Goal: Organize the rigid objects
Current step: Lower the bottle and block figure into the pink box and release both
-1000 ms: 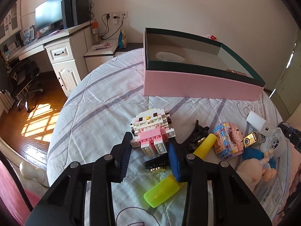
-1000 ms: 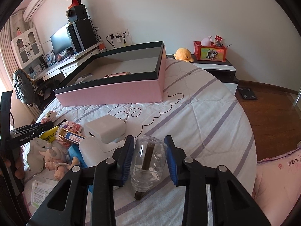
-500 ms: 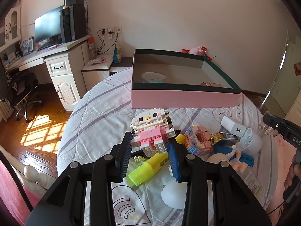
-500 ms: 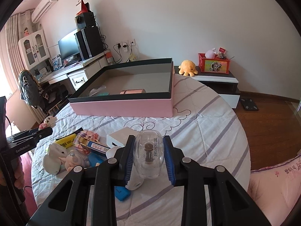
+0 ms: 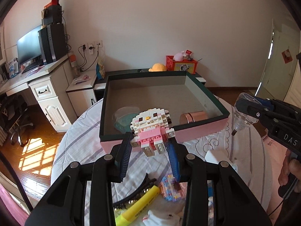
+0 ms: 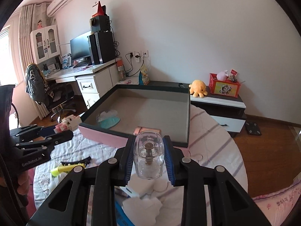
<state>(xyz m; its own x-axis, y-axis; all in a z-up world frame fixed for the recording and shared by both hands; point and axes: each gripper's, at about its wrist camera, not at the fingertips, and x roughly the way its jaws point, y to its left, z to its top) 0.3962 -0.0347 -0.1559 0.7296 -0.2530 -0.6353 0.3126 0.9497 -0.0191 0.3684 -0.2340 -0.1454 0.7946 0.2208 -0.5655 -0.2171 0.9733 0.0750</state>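
Observation:
My left gripper [image 5: 150,148] is shut on a pink and white brick figure [image 5: 150,126] and holds it in the air just before the near wall of the pink box [image 5: 199,131]. My right gripper [image 6: 149,157] is shut on a clear glass bottle [image 6: 149,154] with a brown stopper, also lifted, near the box's [image 6: 105,134] front right corner. Inside the box lie a teal item under a clear lid [image 5: 124,116] and a rose-gold cylinder [image 5: 193,117]. The right gripper [image 5: 263,113] with the bottle [image 5: 242,113] shows at the right of the left wrist view.
On the bed cover [image 5: 80,146] below lie a yellow highlighter [image 5: 139,207], a black hair clip [image 5: 135,192], a pastel brick model [image 5: 172,187], a white charger [image 5: 216,155] and white items [image 6: 141,205]. A desk, a chair and a low cabinet stand beyond the bed.
Both grippers have risen off the bed with their objects and moved toward the pink box. The brick figure and the bottle left the bed cover; the bottle now points away from the right camera.

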